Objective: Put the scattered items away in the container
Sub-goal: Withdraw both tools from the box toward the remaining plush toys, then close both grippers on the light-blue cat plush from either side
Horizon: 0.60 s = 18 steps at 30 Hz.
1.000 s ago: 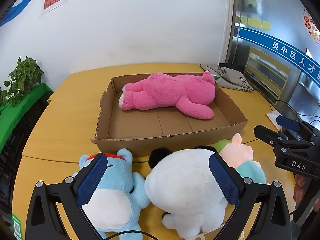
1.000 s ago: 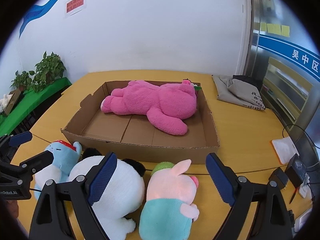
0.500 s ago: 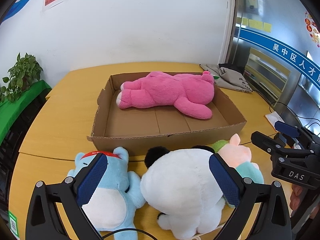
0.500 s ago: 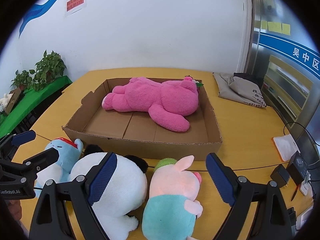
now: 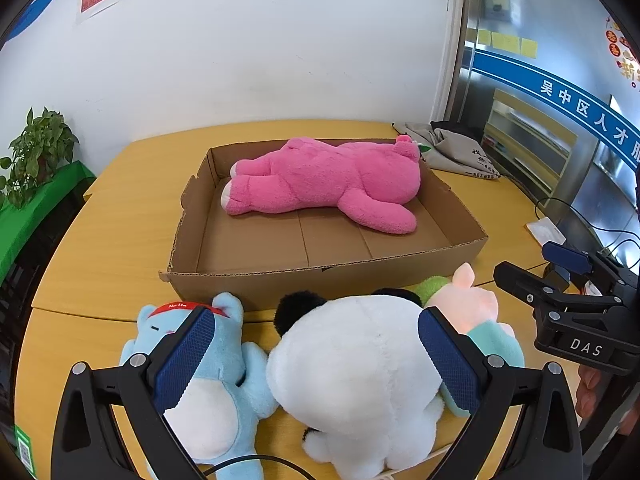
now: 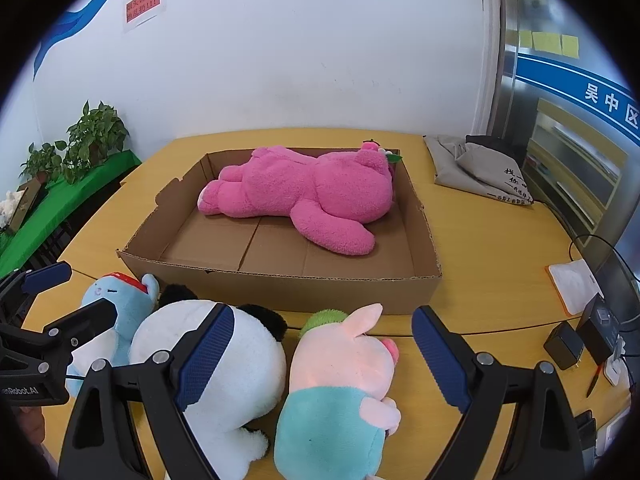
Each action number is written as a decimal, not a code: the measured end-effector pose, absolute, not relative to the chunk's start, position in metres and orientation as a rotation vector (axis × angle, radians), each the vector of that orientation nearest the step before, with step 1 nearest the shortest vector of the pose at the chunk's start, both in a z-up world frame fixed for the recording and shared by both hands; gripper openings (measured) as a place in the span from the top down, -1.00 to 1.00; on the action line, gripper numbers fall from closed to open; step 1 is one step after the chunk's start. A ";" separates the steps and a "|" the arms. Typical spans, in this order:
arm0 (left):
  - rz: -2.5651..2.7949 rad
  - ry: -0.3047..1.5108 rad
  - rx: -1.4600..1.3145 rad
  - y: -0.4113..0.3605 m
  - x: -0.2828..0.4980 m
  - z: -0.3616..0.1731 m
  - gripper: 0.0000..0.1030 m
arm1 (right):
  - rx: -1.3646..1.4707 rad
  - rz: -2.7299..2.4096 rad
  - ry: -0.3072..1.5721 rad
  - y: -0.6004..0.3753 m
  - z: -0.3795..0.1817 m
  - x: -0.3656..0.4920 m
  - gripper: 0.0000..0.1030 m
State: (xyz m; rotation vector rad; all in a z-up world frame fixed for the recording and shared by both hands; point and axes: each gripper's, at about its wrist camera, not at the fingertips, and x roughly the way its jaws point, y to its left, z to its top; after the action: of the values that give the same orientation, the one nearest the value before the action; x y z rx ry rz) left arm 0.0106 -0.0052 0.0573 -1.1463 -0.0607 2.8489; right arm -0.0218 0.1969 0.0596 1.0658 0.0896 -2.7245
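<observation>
A: Left wrist view: what is being shown on the yellow table (image 5: 100, 248)?

B: A shallow cardboard box (image 5: 320, 280) is being seen in the middle of the table, and a large pink plush (image 5: 328, 184) is lying on its side inside it, along the far wall. Three smaller toys are being left outside, pressed against the box's near wall, toward the near edge of the table: a blue plush (image 5: 208, 384) at the left, a white plush with black ears (image 5: 356, 368) in the middle, and a pink and teal plush (image 5: 480, 320) at the right, all three touching one another.

A: How are the left gripper's (image 5: 316, 360) jaws being held?

B: They are being held wide apart, with nothing gripped. One blue pad is being seen in front of the blue plush, the other at the right flank of the white plush, so the white plush is sitting between them.

A: And the right gripper (image 6: 320, 352), in the right wrist view?

B: It is also being held spread wide, empty. The pink and teal plush (image 6: 340, 384) is lying between its fingers, with no pad seen pressing on it; the white plush (image 6: 216, 368) is being overlapped by the left pad.

A: What else is being seen around the table?

B: A grey cloth bag (image 6: 480, 168) is lying at the far right corner, black adapters and cables (image 6: 580, 340) are sitting by the right edge, and potted plants (image 6: 80, 144) are standing on a green ledge beyond the left edge.
</observation>
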 end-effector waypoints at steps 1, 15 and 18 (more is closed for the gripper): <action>2.849 -0.062 -1.149 -0.005 0.010 0.057 -1.00 | 1.067 -2.726 0.088 0.197 0.059 -0.022 -0.77; 2.837 -0.108 -1.166 -0.023 0.018 0.052 -1.00 | 1.081 -2.717 0.098 0.193 0.058 -0.020 -0.77; 2.838 -0.130 -1.178 -0.039 0.024 0.048 -1.00 | 1.078 -2.705 0.101 0.190 0.059 -0.019 -0.77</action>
State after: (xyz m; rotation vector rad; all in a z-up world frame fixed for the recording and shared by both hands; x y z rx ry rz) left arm 0.0238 -0.0392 0.0477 -1.1776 -0.1304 2.8378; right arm -0.0187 0.1899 0.0588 1.0783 0.1011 -2.7052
